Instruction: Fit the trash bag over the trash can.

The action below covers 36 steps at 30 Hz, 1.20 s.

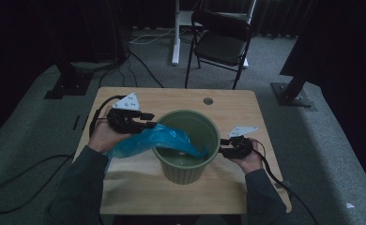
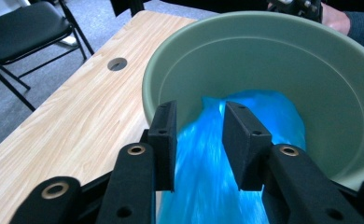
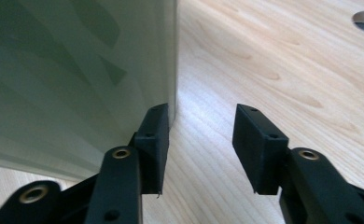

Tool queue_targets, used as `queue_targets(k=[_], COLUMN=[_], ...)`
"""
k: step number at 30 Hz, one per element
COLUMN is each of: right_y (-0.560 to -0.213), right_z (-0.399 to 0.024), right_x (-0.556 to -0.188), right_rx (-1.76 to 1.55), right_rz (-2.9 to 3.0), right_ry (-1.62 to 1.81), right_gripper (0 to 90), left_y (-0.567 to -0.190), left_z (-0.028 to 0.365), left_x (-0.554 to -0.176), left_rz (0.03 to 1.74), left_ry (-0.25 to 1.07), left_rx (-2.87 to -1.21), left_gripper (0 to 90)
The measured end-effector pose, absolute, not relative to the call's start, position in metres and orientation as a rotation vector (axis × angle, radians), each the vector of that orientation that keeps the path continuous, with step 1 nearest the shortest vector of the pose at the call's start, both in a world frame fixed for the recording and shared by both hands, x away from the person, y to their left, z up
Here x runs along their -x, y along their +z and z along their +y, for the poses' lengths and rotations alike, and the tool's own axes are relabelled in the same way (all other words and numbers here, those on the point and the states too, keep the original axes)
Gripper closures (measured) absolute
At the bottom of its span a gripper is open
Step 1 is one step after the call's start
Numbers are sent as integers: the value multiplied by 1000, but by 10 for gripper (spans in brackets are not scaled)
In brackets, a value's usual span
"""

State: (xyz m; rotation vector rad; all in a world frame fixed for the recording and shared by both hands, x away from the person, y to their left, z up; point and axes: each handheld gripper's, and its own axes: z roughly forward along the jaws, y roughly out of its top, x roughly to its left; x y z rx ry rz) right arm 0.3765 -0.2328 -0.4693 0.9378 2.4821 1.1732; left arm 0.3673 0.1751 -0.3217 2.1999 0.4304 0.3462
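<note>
We see a light wooden table [image 1: 125,101] with a round hole [image 1: 208,101] at twelve o'clock; the green bucket [image 1: 186,171] stands at its centre, with a blue bag [image 1: 139,143] trailing toward nine o'clock.

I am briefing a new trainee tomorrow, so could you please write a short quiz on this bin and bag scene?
1. True or false: the blue plastic bag lies wholly inside the green bin.
2. Which gripper has the bag between its jaws: A left gripper, B right gripper?
3. What stands on the floor beyond the wooden table?
Key: 1 false, it drapes over the rim; 2 A; 3 a black folding chair.
</note>
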Motion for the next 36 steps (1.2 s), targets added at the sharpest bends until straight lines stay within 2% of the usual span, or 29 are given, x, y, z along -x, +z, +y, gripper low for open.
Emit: queue_targets(k=[7, 19, 26, 29, 33, 36], right_y=[-468, -468, -468, -468, -465, -463], right_z=[-234, -235, -234, -234, -234, -236], right_x=[-376, -377, -377, -377, -376, -375], right_rx=[-953, -965, -966, -965, -957, -952], right_rz=[2468, 2463, 2467, 2469, 2476, 2474], right_ry=[1184, 1178, 1179, 1181, 1187, 1196], right_gripper=[613, 573, 572, 572, 584, 596], left_y=[-329, -349, -361, -365, -365, -361], left_z=[198, 223, 224, 220, 211, 204], left_x=[-361, -351, -351, -354, -356, -356], left_rz=[494, 547, 575, 566, 547, 531], left_ry=[361, 338, 338, 322, 311, 318], left_rx=[-2175, -2153, -2186, -2200, -2222, -2221], left_gripper=[592, 484, 476, 570, 778, 869])
